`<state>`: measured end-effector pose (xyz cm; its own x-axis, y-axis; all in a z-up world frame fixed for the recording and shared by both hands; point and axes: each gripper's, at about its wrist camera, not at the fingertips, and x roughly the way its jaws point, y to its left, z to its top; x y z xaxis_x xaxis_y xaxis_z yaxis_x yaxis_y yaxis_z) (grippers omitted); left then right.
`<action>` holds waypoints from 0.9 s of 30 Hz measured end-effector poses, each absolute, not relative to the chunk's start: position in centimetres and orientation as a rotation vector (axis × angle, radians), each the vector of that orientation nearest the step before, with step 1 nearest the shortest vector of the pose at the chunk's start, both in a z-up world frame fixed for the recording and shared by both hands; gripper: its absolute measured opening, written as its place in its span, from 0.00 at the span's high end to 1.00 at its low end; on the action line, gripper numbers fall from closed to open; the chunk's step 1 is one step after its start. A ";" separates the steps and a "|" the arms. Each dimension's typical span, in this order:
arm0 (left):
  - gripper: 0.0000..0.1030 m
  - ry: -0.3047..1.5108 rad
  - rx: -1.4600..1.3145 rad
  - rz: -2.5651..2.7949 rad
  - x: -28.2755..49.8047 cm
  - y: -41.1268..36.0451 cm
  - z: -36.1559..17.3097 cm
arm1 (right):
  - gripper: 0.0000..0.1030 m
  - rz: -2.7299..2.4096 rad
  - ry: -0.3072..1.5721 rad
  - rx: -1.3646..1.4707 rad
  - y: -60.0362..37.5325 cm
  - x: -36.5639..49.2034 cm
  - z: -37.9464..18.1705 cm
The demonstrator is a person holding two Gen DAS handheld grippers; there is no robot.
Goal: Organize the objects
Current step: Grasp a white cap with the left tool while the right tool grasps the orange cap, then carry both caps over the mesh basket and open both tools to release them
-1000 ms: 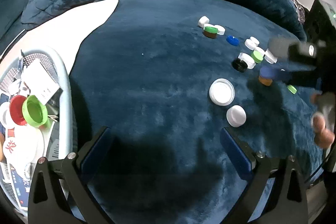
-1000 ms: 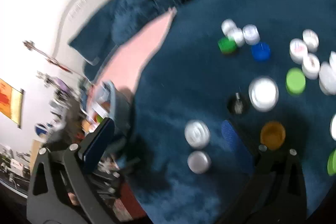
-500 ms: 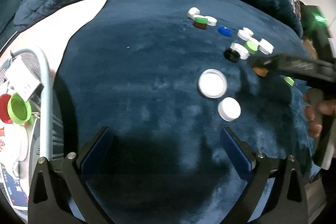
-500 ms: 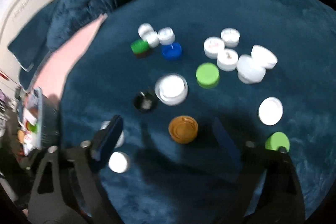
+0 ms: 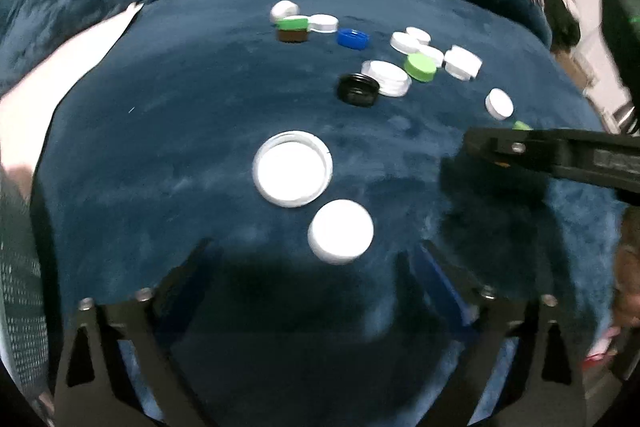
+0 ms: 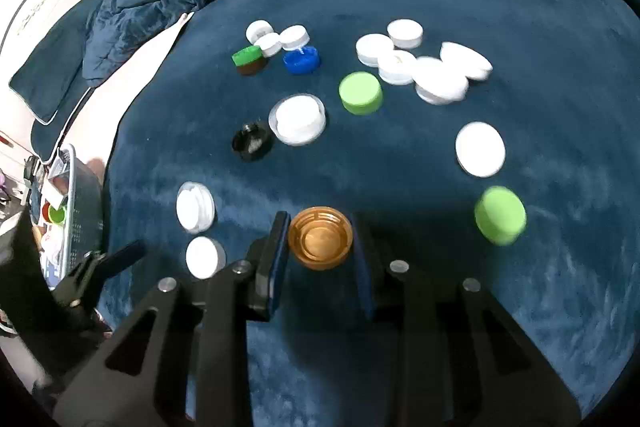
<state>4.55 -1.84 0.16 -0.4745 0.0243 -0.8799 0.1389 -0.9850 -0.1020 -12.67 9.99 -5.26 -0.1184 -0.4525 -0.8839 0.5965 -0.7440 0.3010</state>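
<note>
a: what is the right gripper (image 6: 320, 257) doing?

b: i am seeing it pinching the orange cap (image 6: 320, 243), open side up, on the blue blanket (image 6: 400, 167). both blue pads are pressing on the cap's sides.

a: and the left gripper (image 5: 320, 267)?

b: its jaws are standing wide and are closing. nothing is sitting between them; the small white cap (image 5: 341, 231) is lying just beyond the fingertips, clear of both pads.

a: where are the others lying, relative to the orange cap?

b: in the right wrist view, the large white lid (image 6: 195, 207) is lying to its left, with the small white cap just nearer the camera than that lid. a black cap (image 6: 252, 141) and a white cap touching it (image 6: 298, 119) are lying farther off, a green cap (image 6: 360, 93) beyond those. another green cap (image 6: 500, 215) is lying to the right, a flat white lid (image 6: 480, 149) behind it.

a: the basket?

b: the basket (image 6: 74, 211) is standing far left, off the blanket's edge, with red and green lids inside.
</note>
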 end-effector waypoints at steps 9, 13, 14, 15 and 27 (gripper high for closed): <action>0.68 0.249 1.534 -2.665 5.2 -2.5 1.3 | 0.70 -1.881 0.208 1.429 9.3 -11.2 -4.7; 0.68 0.313 1.436 -2.683 7.5 -4.8 4.6 | 0.70 -1.846 0.224 1.406 7.7 -10.1 -4.2; 0.68 0.320 1.409 -2.682 8.0 -5.4 5.4 | 0.70 -1.834 0.229 1.393 7.1 -9.7 -3.9; 0.68 0.329 1.367 -2.677 8.7 -6.4 6.6 | 0.70 -1.821 0.234 1.375 6.4 -9.2 -3.5; 0.68 0.556 1.053 -2.389 18.6 -23.1 12.9 | 0.69 -1.589 0.244 1.140 -6.3 -0.4 3.2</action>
<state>18.61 -23.10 12.94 -0.5964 -0.2521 -0.7620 0.5626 -0.8084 -0.1729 -0.36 -6.31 3.21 0.0753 -0.6432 -0.7620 0.8424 -0.3679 0.3937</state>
